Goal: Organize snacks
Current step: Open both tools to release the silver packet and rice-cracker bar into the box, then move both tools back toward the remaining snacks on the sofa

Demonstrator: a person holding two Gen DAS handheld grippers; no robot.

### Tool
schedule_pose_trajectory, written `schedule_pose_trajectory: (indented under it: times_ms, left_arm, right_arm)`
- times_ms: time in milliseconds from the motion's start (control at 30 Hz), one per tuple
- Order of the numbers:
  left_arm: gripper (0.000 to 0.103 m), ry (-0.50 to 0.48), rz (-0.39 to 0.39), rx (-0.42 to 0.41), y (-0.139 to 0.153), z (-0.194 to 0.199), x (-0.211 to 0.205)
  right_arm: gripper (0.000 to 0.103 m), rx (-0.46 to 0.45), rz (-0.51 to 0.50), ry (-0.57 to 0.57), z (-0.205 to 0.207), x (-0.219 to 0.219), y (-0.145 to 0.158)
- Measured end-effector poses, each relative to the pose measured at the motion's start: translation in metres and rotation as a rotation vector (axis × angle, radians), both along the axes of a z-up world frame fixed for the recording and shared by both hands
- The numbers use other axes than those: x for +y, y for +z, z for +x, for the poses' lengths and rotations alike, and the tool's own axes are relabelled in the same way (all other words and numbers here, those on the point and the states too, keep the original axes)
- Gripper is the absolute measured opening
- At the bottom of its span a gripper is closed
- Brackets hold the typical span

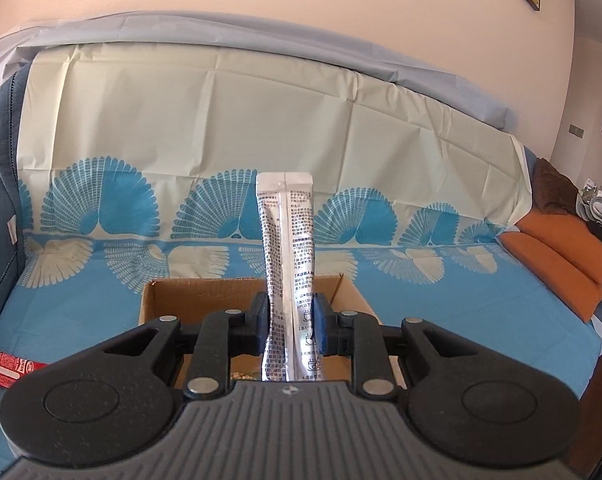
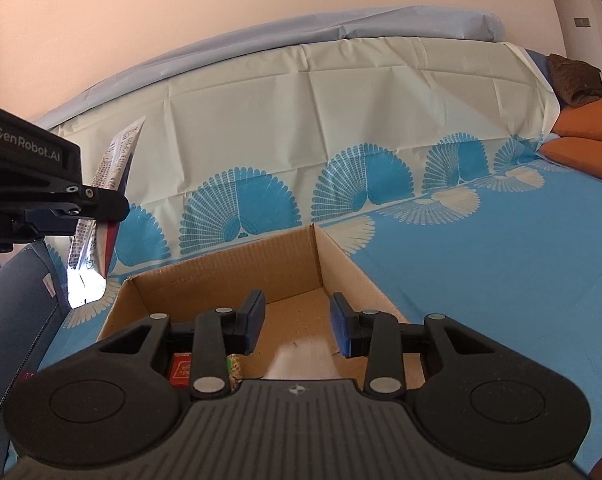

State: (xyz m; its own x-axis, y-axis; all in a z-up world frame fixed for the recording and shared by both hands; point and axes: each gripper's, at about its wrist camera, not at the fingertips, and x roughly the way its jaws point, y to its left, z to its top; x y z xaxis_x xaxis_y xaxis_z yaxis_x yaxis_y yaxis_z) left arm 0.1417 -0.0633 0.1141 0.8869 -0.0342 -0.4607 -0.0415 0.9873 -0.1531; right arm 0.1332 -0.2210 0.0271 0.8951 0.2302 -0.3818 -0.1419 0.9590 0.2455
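A silver foil sachet with black print stands upright between the pads of the left gripper, which are clamped on its lower part; its top rises well above the fingers and its bottom end hangs down toward the open cardboard box. In the right wrist view the same sachet is tilted and held above and just left of the box's left corner, not inside it.

The right gripper hovers over the box with its pads apart and nothing between them. Below its left finger, at the box's near left side, lie a red packet and a small patterned snack. Left of the box, a red wrapper lies on the blue-and-cream cloth that the box stands on. Orange cushions lie well right of the box.
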Motion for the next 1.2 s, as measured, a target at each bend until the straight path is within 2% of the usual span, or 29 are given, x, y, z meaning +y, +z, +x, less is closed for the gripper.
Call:
schedule_pose_trajectory:
  times_ms: [33, 133, 233, 300, 400, 467, 533, 567, 633, 700, 733, 767, 833, 933, 1033, 1200]
  left_arm:
    - [0.029, -0.005, 0.008, 0.009, -0.001, 0.001, 0.000]
    - [0.057, -0.014, 0.006, 0.022, -0.005, -0.002, 0.002]
    - [0.059, -0.001, 0.033, 0.011, -0.010, -0.014, 0.007]
    - [0.059, 0.008, 0.056, -0.043, -0.013, -0.031, 0.014]
    - [0.051, 0.009, 0.104, -0.147, -0.016, -0.063, 0.031]
    - [0.036, 0.008, 0.110, -0.161, -0.019, -0.081, 0.050]
    - [0.033, 0.016, 0.099, -0.148, -0.025, -0.098, 0.077]
    - [0.028, 0.020, 0.098, -0.140, -0.029, -0.106, 0.091]
    - [0.024, 0.033, 0.118, -0.127, -0.040, -0.123, 0.121]
    - [0.021, 0.052, 0.154, -0.107, -0.056, -0.140, 0.152]
    - [0.013, 0.071, 0.180, -0.083, -0.066, -0.146, 0.166]
    - [0.010, 0.092, 0.206, -0.060, -0.075, -0.152, 0.180]
    - [0.010, 0.132, 0.239, -0.031, -0.092, -0.165, 0.206]
    - [0.010, 0.193, 0.199, -0.006, -0.115, -0.184, 0.237]
    - [0.010, 0.261, 0.105, -0.052, -0.110, -0.196, 0.256]
    - [0.011, 0.334, 0.025, -0.041, -0.108, -0.196, 0.274]
  right_arm:
    - [0.038, -0.001, -0.002, -0.002, 0.000, 0.000, 0.000]
    - [0.040, 0.012, -0.007, -0.011, 0.001, 0.002, -0.002]
    - [0.047, 0.019, 0.000, -0.012, 0.002, 0.004, -0.002]
    - [0.050, 0.017, -0.007, -0.007, 0.000, 0.007, -0.002]
    - [0.050, 0.011, -0.022, 0.008, -0.003, 0.015, -0.002]
    - [0.050, 0.001, -0.030, 0.024, -0.007, 0.019, -0.002]
    - [0.050, -0.013, -0.038, 0.047, -0.012, 0.025, -0.001]
    - [0.050, -0.020, -0.042, 0.063, -0.015, 0.029, -0.001]
    - [0.045, -0.029, -0.041, 0.101, -0.021, 0.037, 0.000]
    - [0.033, -0.045, -0.030, 0.152, -0.028, 0.045, 0.002]
    - [0.031, -0.055, -0.025, 0.180, -0.033, 0.050, 0.003]
    - [0.028, -0.067, -0.019, 0.212, -0.038, 0.055, 0.005]
    - [0.024, -0.086, 0.000, 0.271, -0.048, 0.065, 0.008]
    - [0.024, -0.111, 0.014, 0.365, -0.065, 0.085, 0.012]
    - [0.024, -0.116, 0.027, 0.468, -0.080, 0.107, 0.013]
    - [0.024, -0.078, 0.019, 0.665, -0.100, 0.154, 0.008]
